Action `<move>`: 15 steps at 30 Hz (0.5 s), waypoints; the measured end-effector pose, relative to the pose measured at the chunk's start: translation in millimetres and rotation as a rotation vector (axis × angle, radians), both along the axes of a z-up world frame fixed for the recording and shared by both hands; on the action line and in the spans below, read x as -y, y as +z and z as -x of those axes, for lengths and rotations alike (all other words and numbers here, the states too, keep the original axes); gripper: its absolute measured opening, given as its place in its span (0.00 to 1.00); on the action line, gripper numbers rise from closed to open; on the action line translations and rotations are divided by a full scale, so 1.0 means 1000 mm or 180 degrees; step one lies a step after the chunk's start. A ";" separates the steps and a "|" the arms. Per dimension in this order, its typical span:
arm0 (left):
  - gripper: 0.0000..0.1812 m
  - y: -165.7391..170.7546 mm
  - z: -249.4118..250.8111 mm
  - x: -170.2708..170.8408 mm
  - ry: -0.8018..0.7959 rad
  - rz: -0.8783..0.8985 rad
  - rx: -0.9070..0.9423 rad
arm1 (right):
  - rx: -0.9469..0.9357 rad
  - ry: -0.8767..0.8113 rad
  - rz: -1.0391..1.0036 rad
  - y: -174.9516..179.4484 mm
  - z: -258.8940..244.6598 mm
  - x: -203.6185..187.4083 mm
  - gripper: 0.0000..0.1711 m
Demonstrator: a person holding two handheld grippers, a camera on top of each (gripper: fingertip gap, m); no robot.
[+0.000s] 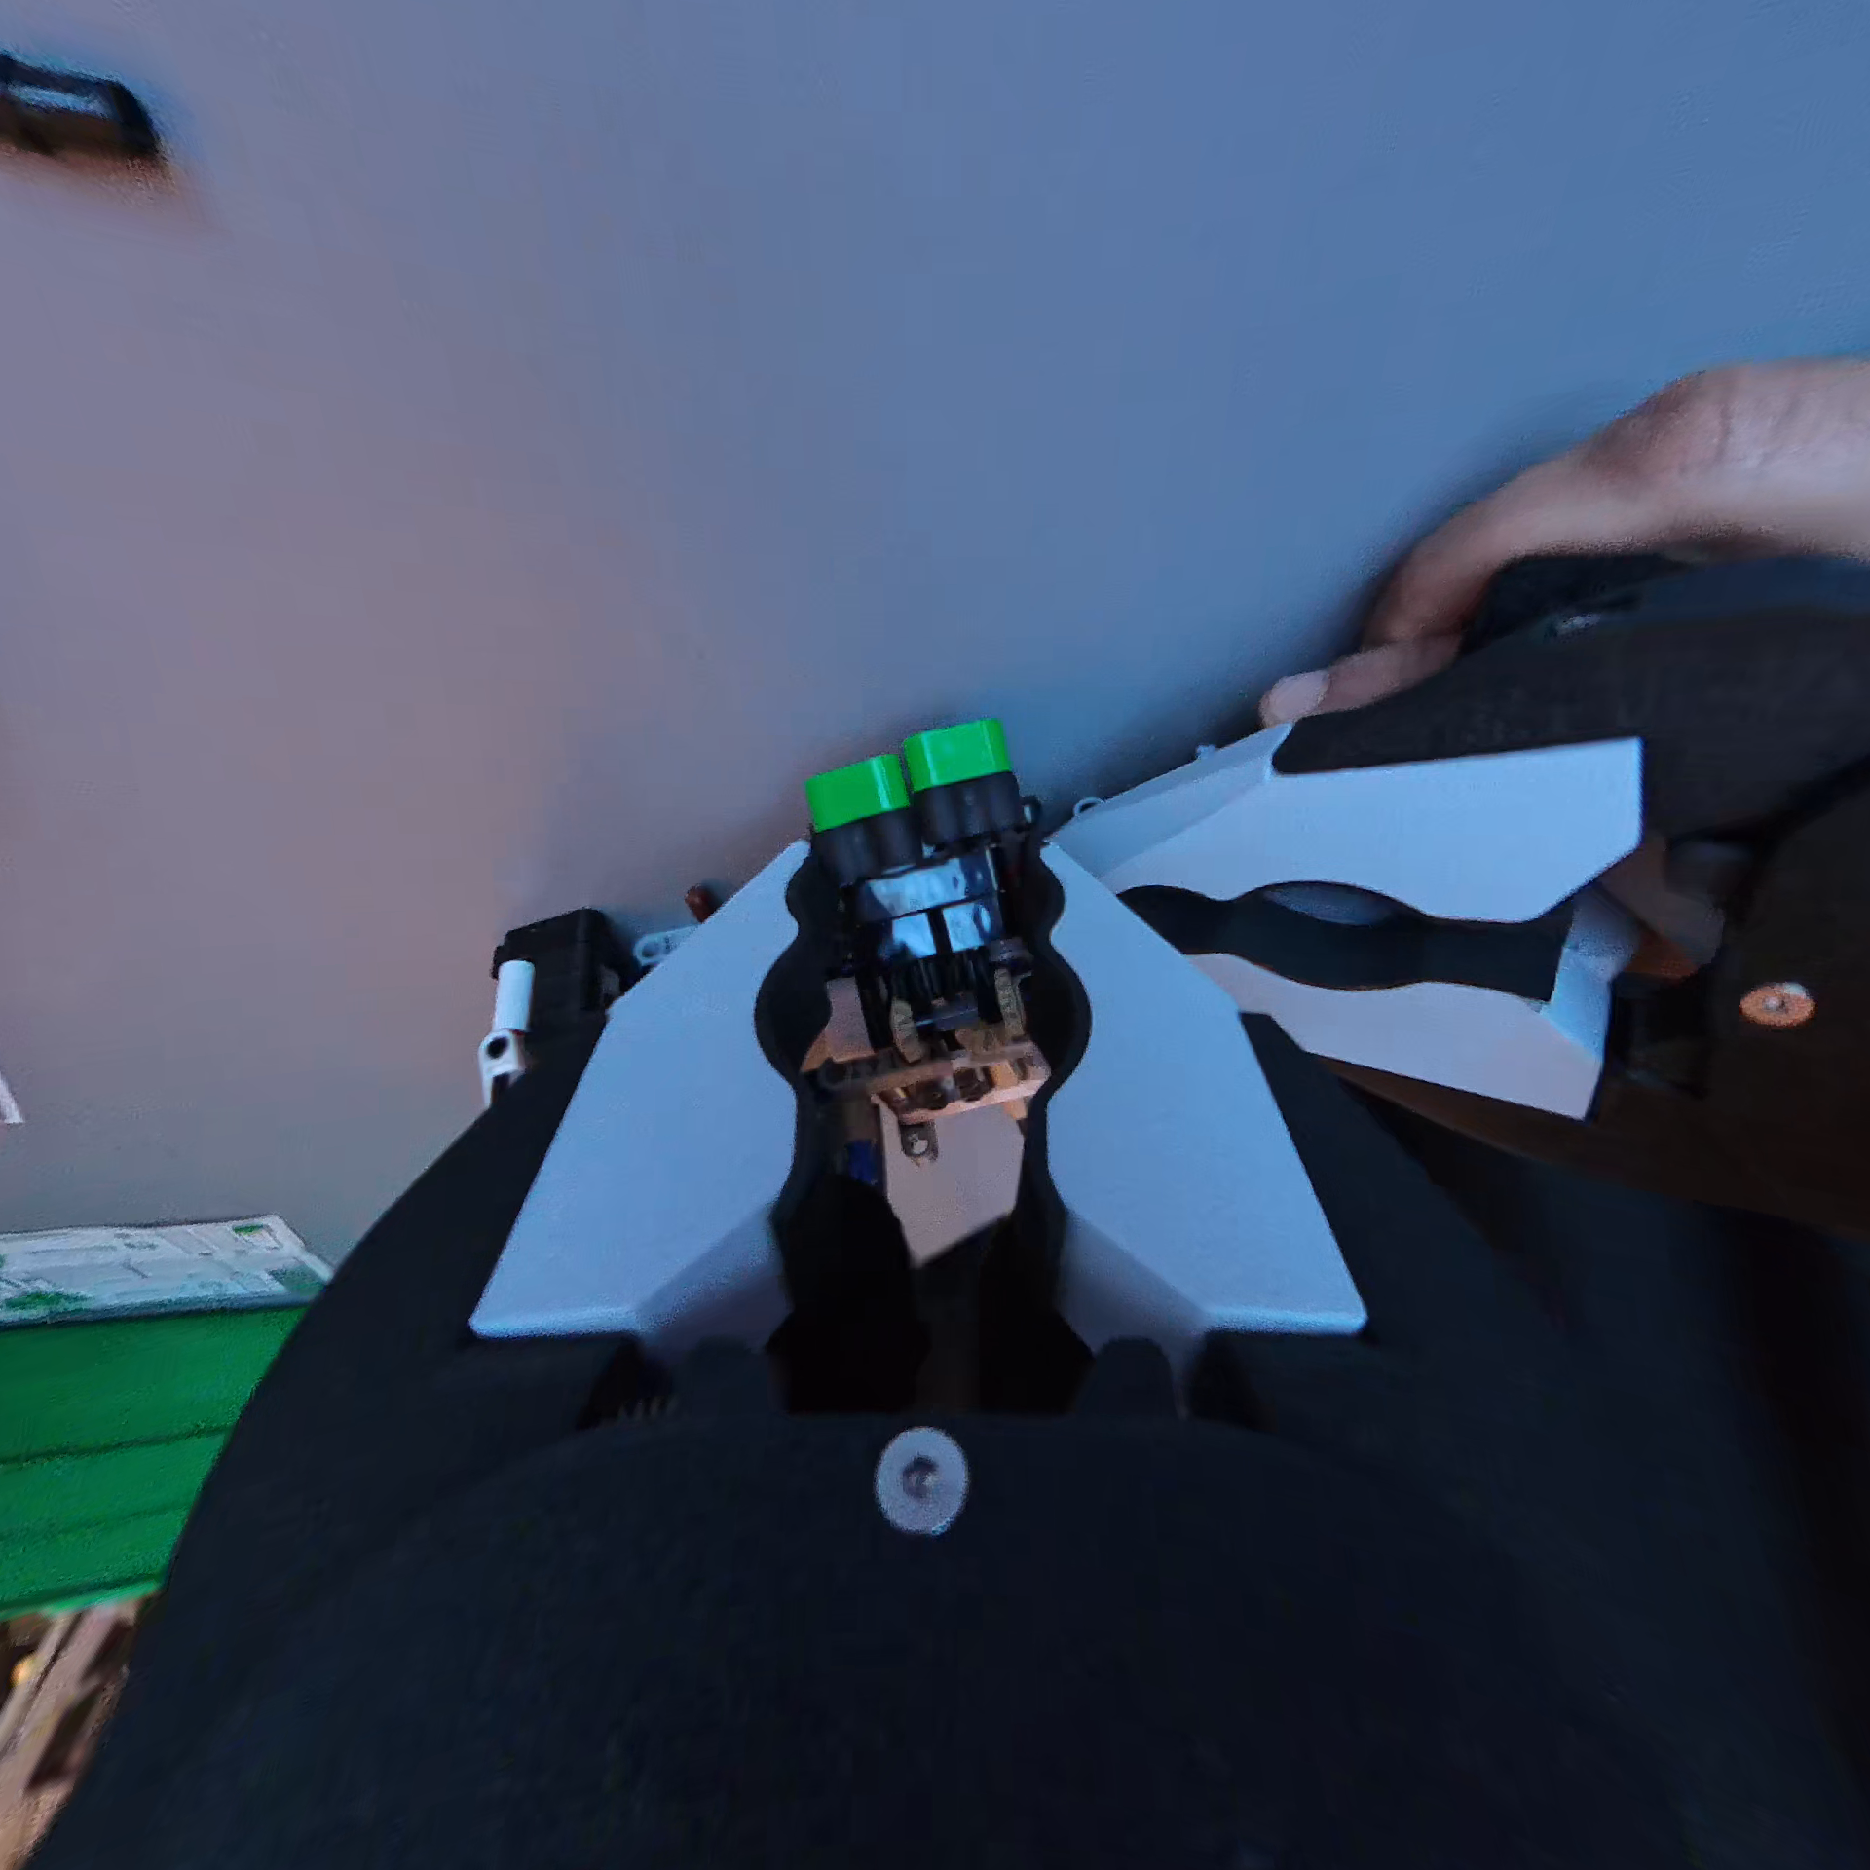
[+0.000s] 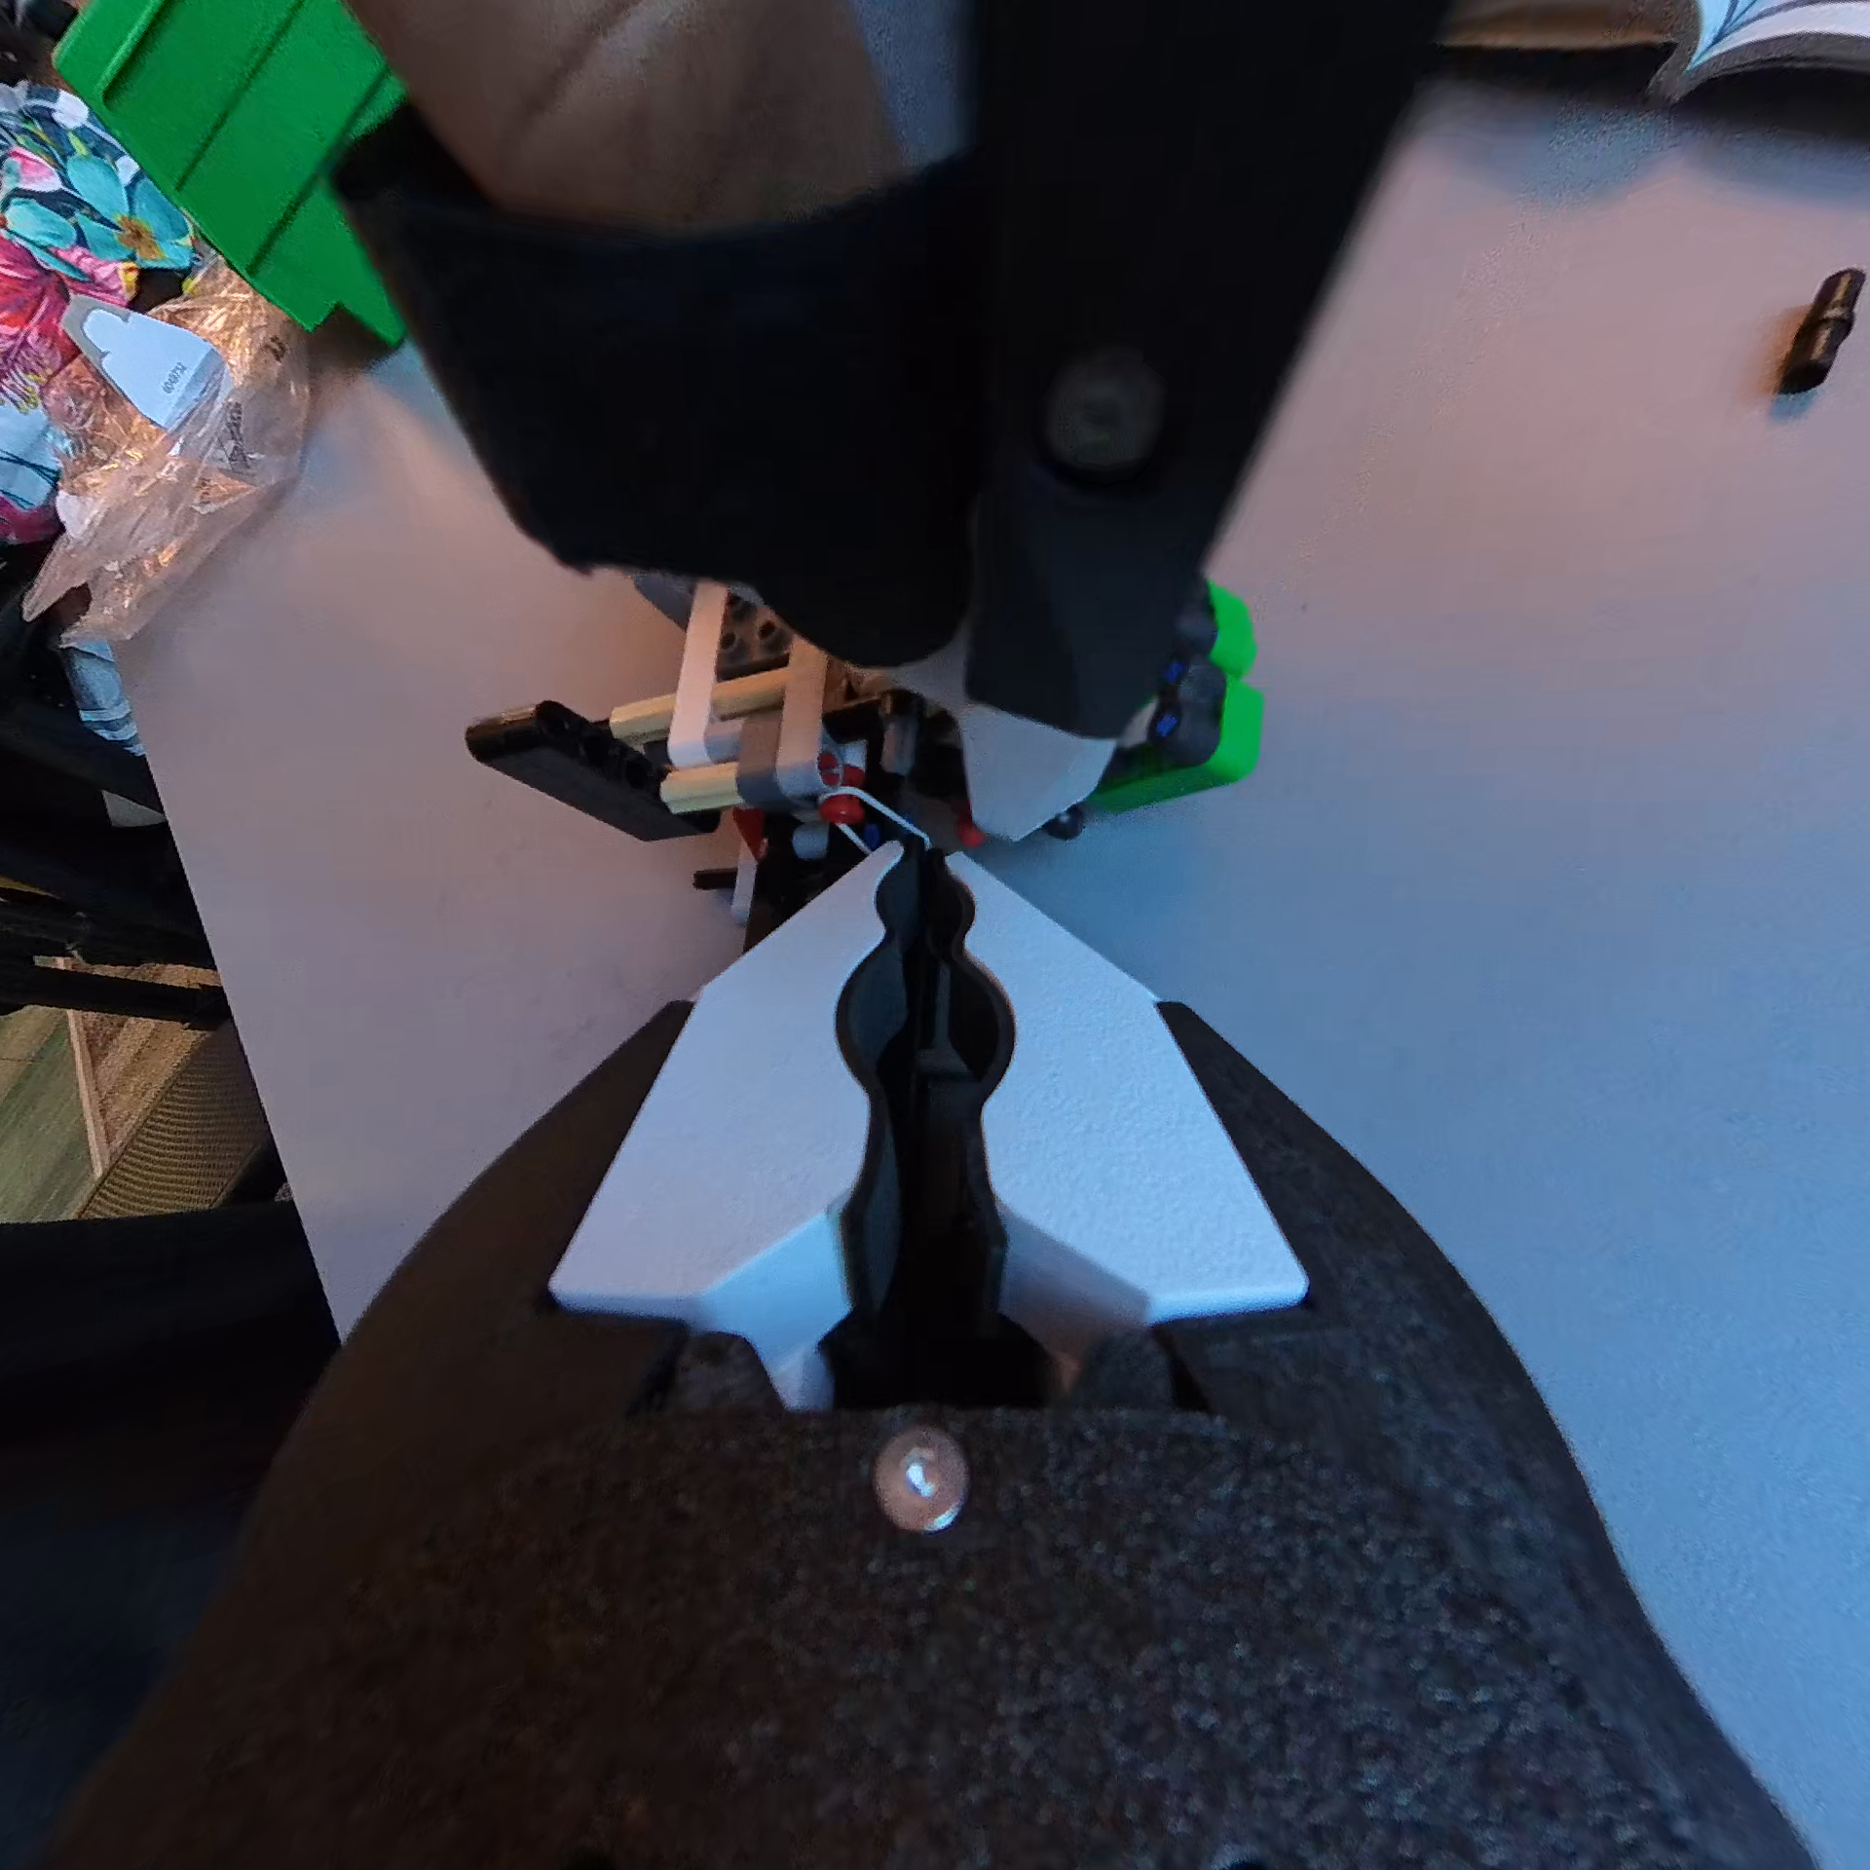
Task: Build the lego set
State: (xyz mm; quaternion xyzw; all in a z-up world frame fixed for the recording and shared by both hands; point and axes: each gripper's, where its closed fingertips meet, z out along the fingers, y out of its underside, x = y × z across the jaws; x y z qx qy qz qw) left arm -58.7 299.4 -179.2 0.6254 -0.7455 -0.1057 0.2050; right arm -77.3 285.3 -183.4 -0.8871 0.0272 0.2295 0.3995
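Observation:
My left gripper is shut on the lego model, a dark block with tan parts and two green-capped cylinders that stick out past the fingertips. In the right wrist view the left gripper comes down from the top onto the model, which shows a black beam, white and tan beams and green parts. My right gripper is shut on a thin black piece, with its tips touching the model beside a thin white string. It enters the left wrist view from the right.
The grey tabletop carries a green box, a crumpled clear bag, a loose black pin and an open booklet. The left wrist view shows the green box, a leaflet and a hand.

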 end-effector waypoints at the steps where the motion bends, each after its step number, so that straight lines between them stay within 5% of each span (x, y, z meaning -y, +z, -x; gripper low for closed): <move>1: 0.18 0.001 -0.002 0.000 -0.0040 0.0006 0.0133 | -0.0008 -0.0003 -0.0009 0.001 0.000 0.000 0.00; 15: 0.18 0.037 -0.004 -0.003 0.0045 0.0074 0.2401 | -0.0141 -0.0040 -0.0478 0.025 -0.004 -0.006 0.00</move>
